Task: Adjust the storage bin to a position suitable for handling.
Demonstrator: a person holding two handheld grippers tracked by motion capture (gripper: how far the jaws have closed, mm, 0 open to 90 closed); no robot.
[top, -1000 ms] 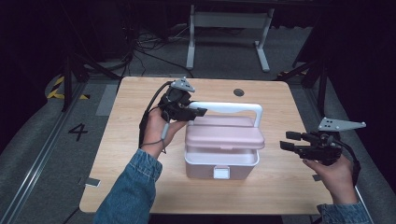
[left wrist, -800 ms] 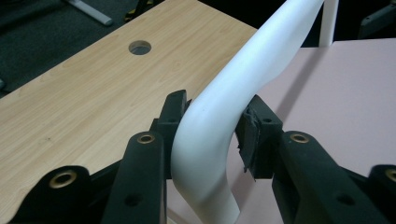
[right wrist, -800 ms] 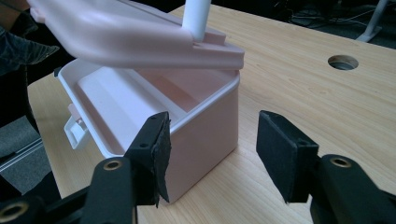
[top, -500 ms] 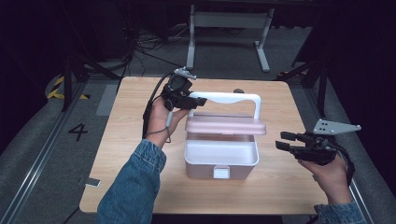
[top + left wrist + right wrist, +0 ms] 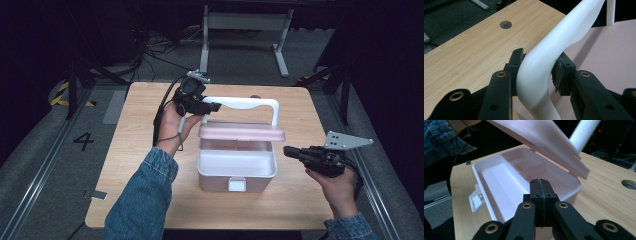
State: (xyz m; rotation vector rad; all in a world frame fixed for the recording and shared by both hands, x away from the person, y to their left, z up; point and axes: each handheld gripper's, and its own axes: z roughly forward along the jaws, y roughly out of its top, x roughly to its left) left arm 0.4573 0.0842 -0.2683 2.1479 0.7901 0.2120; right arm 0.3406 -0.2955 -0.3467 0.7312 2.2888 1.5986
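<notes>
A: Where is the box (image 5: 236, 170)?

B: Near the middle of the wooden table (image 5: 140, 165), a little toward 3 o'clock. Pink and white, latch (image 5: 236, 184) facing 6 o'clock, a divider visible inside in the right gripper view.

A: And the lid (image 5: 241, 131)?

B: Raised and tilted, hanging over the open body. Hinged at the 12 o'clock side, front edge lifted off the box.

A: Left gripper (image 5: 204, 106)?

B: At 10 o'clock from the box, clamped on the white handle (image 5: 245, 103). In the left gripper view, both pads pressing the bend of the handle (image 5: 541, 67), one on each side.

A: Right gripper (image 5: 290, 150)?

B: At 3 o'clock from the box, just beside its right wall, not touching it. Jaws together, tips pressed flat against each other, nothing between them. Just been closing. Pointing toward the open box (image 5: 506, 182) in the right gripper view.

A: Anything else on the table?

B: A round hole (image 5: 505, 24) in the top, at 12 o'clock behind the box. A small grey piece (image 5: 98, 195) at the table edge near 8 o'clock, too small to tell what.
</notes>
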